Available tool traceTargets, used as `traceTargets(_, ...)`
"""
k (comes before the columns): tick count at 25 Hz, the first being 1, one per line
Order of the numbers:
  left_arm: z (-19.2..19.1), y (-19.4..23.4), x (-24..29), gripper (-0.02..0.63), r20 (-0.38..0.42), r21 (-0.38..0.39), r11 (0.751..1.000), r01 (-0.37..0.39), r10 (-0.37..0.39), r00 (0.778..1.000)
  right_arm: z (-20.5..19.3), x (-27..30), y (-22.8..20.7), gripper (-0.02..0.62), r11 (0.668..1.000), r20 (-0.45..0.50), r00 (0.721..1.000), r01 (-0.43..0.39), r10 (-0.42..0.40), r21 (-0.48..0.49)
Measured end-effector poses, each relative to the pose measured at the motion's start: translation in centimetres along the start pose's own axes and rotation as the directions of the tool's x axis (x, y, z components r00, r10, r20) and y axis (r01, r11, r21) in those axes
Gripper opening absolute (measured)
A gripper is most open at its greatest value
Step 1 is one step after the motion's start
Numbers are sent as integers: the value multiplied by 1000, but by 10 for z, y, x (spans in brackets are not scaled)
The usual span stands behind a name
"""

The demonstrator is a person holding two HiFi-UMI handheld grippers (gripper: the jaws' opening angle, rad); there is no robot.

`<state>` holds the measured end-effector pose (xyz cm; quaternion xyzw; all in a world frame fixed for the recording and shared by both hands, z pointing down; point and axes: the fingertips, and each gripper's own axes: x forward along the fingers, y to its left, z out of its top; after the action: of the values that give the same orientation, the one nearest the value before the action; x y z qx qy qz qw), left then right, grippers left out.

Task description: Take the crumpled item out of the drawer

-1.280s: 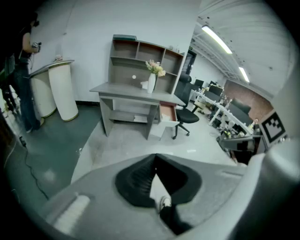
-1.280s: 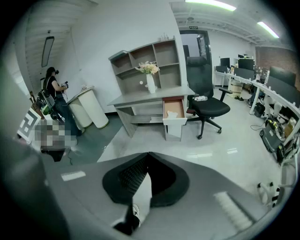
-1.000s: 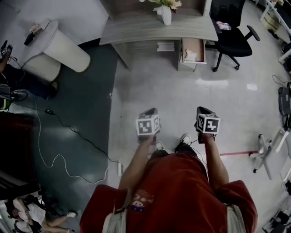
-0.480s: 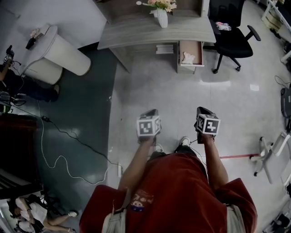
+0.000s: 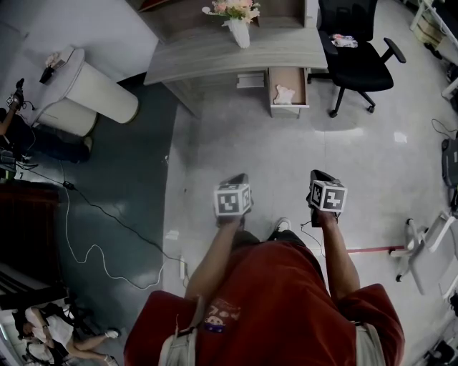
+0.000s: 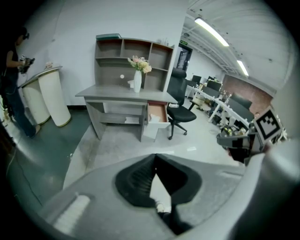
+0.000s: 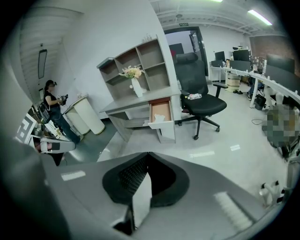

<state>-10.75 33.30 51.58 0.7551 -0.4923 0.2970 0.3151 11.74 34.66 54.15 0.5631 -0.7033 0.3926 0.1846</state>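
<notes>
A white crumpled item [image 5: 285,94] lies in the open drawer [image 5: 288,73] under the right end of a grey desk [image 5: 215,53]. The same crumpled item [image 6: 153,118] shows small in the left gripper view, and the crumpled item [image 7: 159,118] shows again in the right gripper view. Both grippers hang far from the desk, over the pale floor in front of the person's red shirt. My left gripper [image 5: 234,179] and my right gripper [image 5: 319,174] point toward the desk. Each pair of jaws meets at the tips with nothing between them.
A vase of flowers [image 5: 235,18] stands on the desk, below a shelf unit. A black office chair [image 5: 354,57] sits right of the drawer. A white cylindrical stand [image 5: 86,89] is at the left, with a cable [image 5: 93,246] trailing over the dark floor. Another person [image 7: 54,108] stands by it.
The desk and drawer have slid up and to the left in the head view. Both grippers keep their place in front of the body, jaws unchanged.
</notes>
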Motion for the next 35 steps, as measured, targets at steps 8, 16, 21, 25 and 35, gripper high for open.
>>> traceTargets(8,1,-25,13,-2,-6,16,1000,10,-10,1000,2,-4,-23,2,1000,-1,1000,-8,8,13)
traceTargets(16,13,-38,27,-2,-2,27,999,25,-25,1000,8,0,-37,2,1000,5,1000,-4,4,21)
traceTargets(21,16,-42,34,-2,-8,40,998,46,-46,999,12,3,-35,2,998,14,1000,-20,19,52)
traceTargets(25,23,-29,45,-2,-13,40,998,46,-45,999,16,21,-34,2,998,2,1000,-9,9,55)
traceTargets(35,70,15,81,-2,3,19,997,76,-76,997,64,71,-12,2,1000,-10,1000,13,-12,26)
